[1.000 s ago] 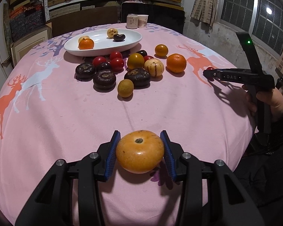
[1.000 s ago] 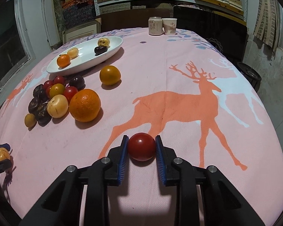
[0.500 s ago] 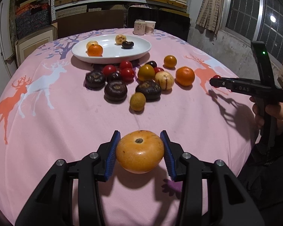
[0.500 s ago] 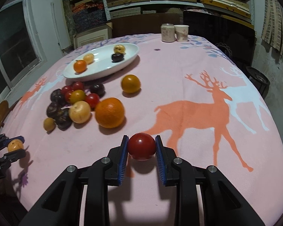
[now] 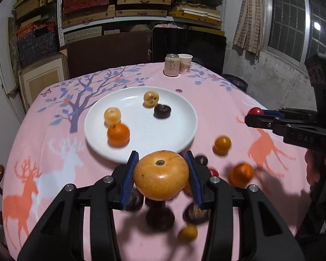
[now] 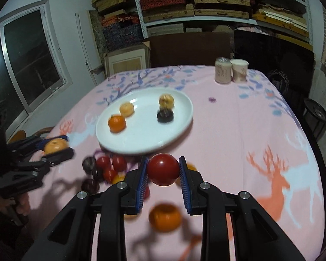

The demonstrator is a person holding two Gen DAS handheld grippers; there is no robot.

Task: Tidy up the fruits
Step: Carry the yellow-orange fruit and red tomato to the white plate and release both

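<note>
Three letters "DAS" legible on right tool (image 5: 253,117) body.

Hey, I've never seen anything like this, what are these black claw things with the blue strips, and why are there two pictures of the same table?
There is no robot here. A person holds a two-finger hand-held gripper in each hand, each with a wide-angle camera looking forward along its fingers, hence two pictures of one table.

In the left camera's picture, the left hand-held gripper is closed on a large yellow-orange fruit. At that picture's right edge you see the other tool, and part of the hand holding it.

In the right camera's picture, the right hand-held gripper is closed on a red fruit.

The table wears a pink deer-print cloth. On it sits a white plate holding four fruits, with loose fruits near it, blurred here. At the far end stand a can and a paper cup.
</note>
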